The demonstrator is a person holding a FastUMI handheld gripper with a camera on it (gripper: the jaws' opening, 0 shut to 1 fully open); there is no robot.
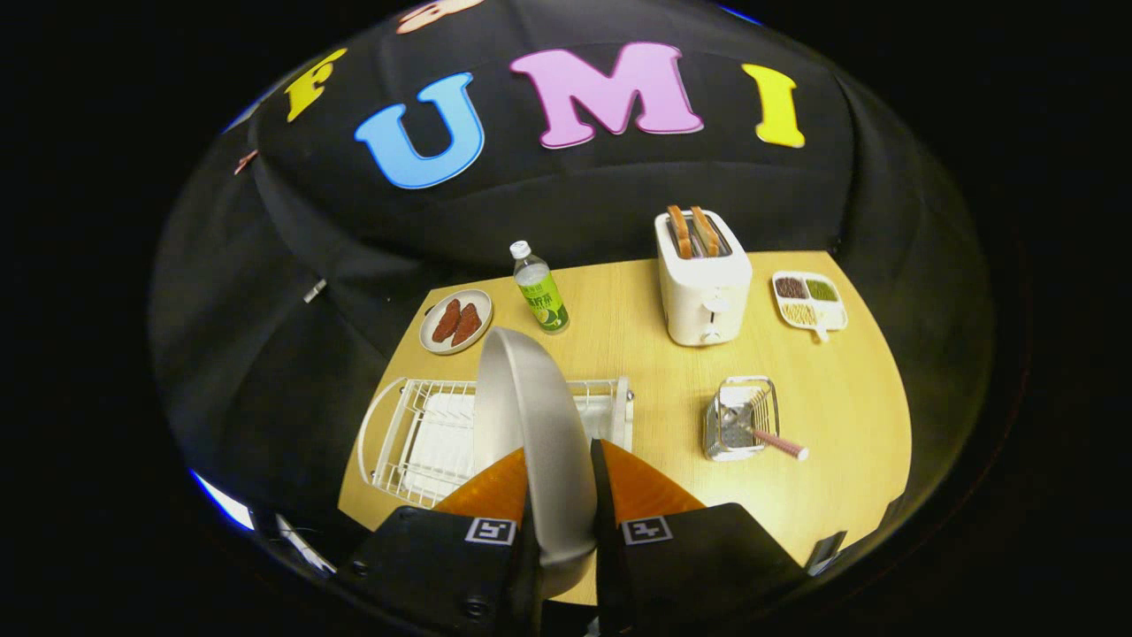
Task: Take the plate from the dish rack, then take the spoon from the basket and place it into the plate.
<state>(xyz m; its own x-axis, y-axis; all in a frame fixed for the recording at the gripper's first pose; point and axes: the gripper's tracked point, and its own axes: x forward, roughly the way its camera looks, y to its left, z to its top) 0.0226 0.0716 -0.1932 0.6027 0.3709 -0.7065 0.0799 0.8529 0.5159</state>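
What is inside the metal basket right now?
The basket holds the spoon, its handle sticking out over the rim. The bowl end is hard to make out. The gripper grips the plate.

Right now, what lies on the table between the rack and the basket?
In the gripper view, only bare table lies between rack and basket; the gripper holds the plate.

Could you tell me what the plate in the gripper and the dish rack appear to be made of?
The plate, clamped on edge by the gripper, looks like matte grey ceramic or melamine: smooth, with a soft sheen. The dish rack seems white-coated metal wire: thin glossy rods around a flat white tray.
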